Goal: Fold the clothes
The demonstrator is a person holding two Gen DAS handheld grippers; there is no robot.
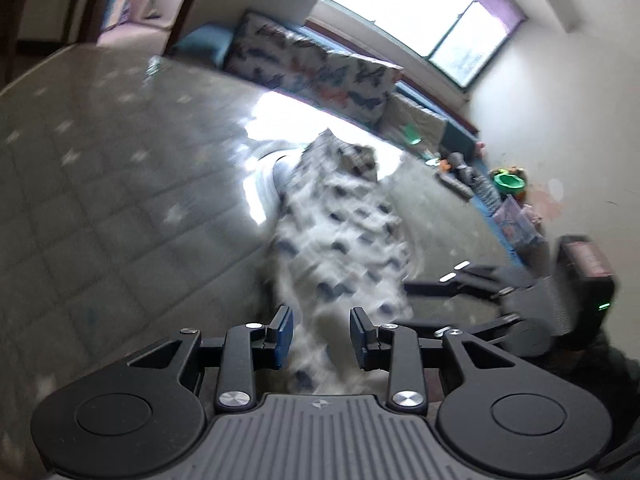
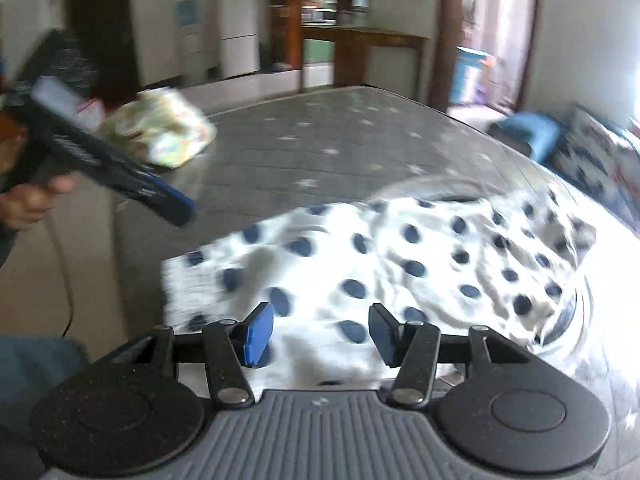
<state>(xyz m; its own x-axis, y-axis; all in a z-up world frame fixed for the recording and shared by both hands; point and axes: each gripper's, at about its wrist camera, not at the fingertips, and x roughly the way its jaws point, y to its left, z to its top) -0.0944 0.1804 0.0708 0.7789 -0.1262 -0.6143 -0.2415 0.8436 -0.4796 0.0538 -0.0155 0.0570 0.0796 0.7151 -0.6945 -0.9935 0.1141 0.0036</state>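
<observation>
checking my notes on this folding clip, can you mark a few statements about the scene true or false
1. The garment is white with dark blue dots. True.
2. Both grippers are shut on cloth. False: the left gripper and right gripper both have their jaws apart.
3. A crumpled pale bundle lies farther back on the mattress. True.
4. The garment hangs from a hanger. False: it lies on the mattress.

Home bedroom, mattress [image 2: 320, 152], fridge [image 2: 238, 28]
</observation>
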